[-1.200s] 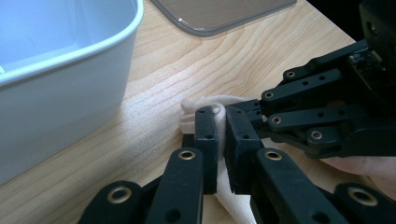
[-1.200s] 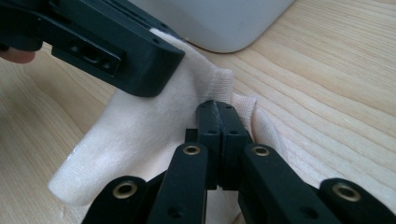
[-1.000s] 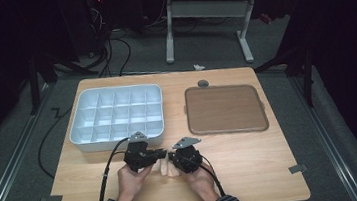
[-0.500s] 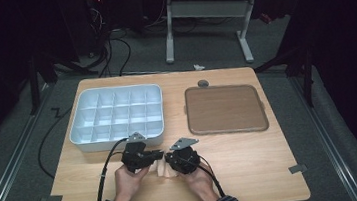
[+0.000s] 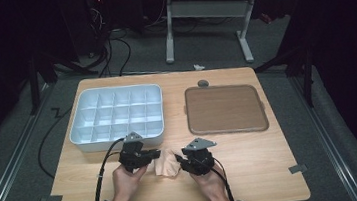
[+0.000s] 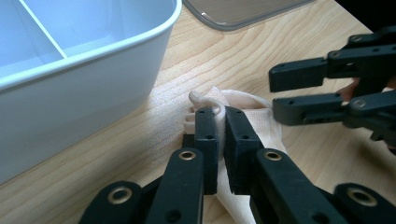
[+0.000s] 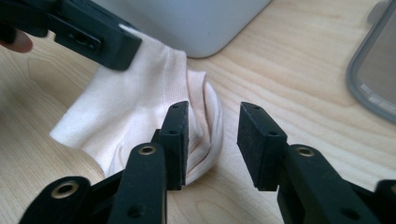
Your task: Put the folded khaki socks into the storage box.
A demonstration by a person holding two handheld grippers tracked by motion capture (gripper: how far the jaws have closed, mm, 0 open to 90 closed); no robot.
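Clearly the cream cloth (image 5: pixel 167 163) is soft, light and limp, so it will sag and slide wherever it is not pinched; a hem or bunched fold looks the surest place to take it, with a deep bite. It lies crumpled on the tabletop (image 5: pixel 253 163), between the two hands and just in front of the white compartment tray (image 5: pixel 86 140). The left hand-held gripper (image 6: pixel 218 122) is clenched on one edge of the cloth, its pads pressing the rolled hem. The right hand-held gripper (image 7: pixel 212 136) has just been opening its jaws; they now stand apart, with a ridge of folded cloth beside one pad but not squeezed. The brown tray (image 5: pixel 225 108) sits well apart, to the right.
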